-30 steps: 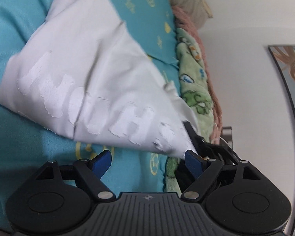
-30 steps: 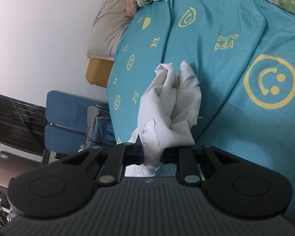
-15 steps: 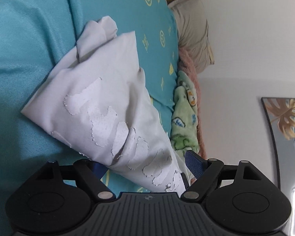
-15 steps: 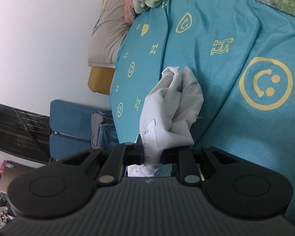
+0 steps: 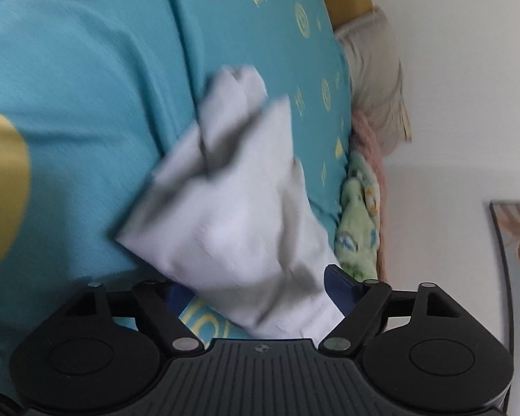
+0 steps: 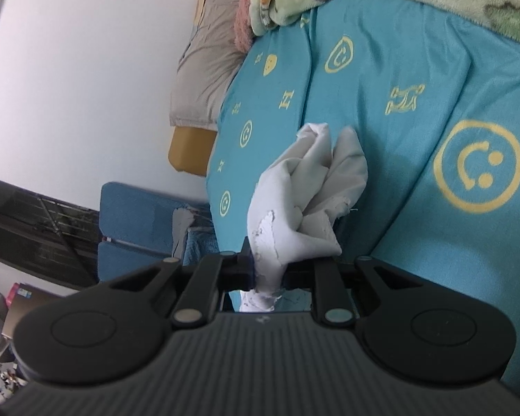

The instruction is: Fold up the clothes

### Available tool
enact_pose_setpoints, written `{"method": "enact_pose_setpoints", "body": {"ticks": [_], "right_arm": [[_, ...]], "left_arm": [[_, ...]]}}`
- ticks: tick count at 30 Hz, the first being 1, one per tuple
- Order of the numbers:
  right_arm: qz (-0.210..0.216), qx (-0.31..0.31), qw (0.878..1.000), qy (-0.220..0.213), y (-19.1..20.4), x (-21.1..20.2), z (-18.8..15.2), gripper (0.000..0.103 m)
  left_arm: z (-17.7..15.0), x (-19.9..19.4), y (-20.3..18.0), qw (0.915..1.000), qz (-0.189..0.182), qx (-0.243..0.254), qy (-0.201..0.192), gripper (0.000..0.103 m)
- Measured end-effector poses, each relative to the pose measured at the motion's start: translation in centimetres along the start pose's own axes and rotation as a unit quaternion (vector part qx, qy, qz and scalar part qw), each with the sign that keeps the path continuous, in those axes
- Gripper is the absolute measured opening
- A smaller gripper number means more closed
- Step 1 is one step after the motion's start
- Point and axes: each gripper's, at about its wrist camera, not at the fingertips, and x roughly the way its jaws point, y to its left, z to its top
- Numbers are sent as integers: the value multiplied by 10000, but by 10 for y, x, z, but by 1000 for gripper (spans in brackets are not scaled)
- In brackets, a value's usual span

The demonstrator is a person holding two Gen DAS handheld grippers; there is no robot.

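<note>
Teal bedspread [image 6: 381,111] with yellow smiley prints lies under a white garment [image 6: 312,187], bunched and lifted off it. Right gripper [image 6: 268,270] pinches one end; left gripper [image 5: 256,291] is spread, cloth draped between its fingers. Light, limp, probably slippery fabric: best taken at corners or hems.

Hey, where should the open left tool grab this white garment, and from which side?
Judging by the white garment, take its loose lower corner lying between the left tool's spread fingers, coming straight in along the teal bedsheet. The right tool already pinches the opposite bunched end.
</note>
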Motion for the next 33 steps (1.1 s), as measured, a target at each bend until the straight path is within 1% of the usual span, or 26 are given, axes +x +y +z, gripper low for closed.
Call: {"method": "enact_pose_setpoints", "body": {"ticks": [2, 3, 5, 7, 11, 12, 13, 14, 15, 16, 17, 19, 24, 29, 33], "right_arm": [[-12, -18, 10000, -83, 0, -3, 3, 17], [-27, -41, 9999, -99, 1, -3, 3, 17], [-61, -92, 9999, -123, 2, -4, 2, 17], [-123, -201, 9996, -146, 4, -4, 0, 17], [-162, -406, 9988, -198, 10, -8, -4, 17], [-165, -449, 9986, -215, 12, -11, -5, 17], [-168, -491, 9984, -232, 13, -14, -6, 17], [-176, -496, 9983, -248, 13, -18, -6, 17], [-184, -496, 9983, -265, 14, -21, -6, 17], [-181, -450, 9984, -274, 13, -25, -5, 17], [-185, -392, 9986, -286, 13, -29, -4, 17], [-189, -295, 9989, -315, 14, -41, -2, 17], [-88, -203, 9991, -351, 22, -83, 4, 17], [14, -70, 9993, -364, 32, -128, 30, 17], [7, -87, 9985, -542, 41, -157, 58, 17]], "left_arm": [[6, -8, 5, 9994, 70, -114, -330, 71], [9, -9, 7, 9990, 44, -172, -409, 69], [16, -9, 5, 9992, -64, -203, -334, 63], [19, -10, -1, 9996, -110, -47, -266, 54], [12, -5, -12, 9995, -112, 293, -105, 53], [9, -1, -15, 9994, -94, 333, -52, 48], [8, 1, -17, 9992, -64, 388, -25, 39], [6, 2, -19, 9990, -25, 451, -14, 33], [5, 2, -20, 9987, 13, 514, -3, 20], [4, 0, -21, 9986, -2, 532, 10, 10], [4, -3, -21, 9986, -49, 522, 25, 11], [2, -11, -25, 9984, -162, 533, 49, 9], [-14, -34, -64, 9950, -553, 826, 118, 8], [-42, -44, -111, 9902, -615, 1193, 388, 7], [-71, -38, -150, 9853, -555, 1504, 592, 7]]}}
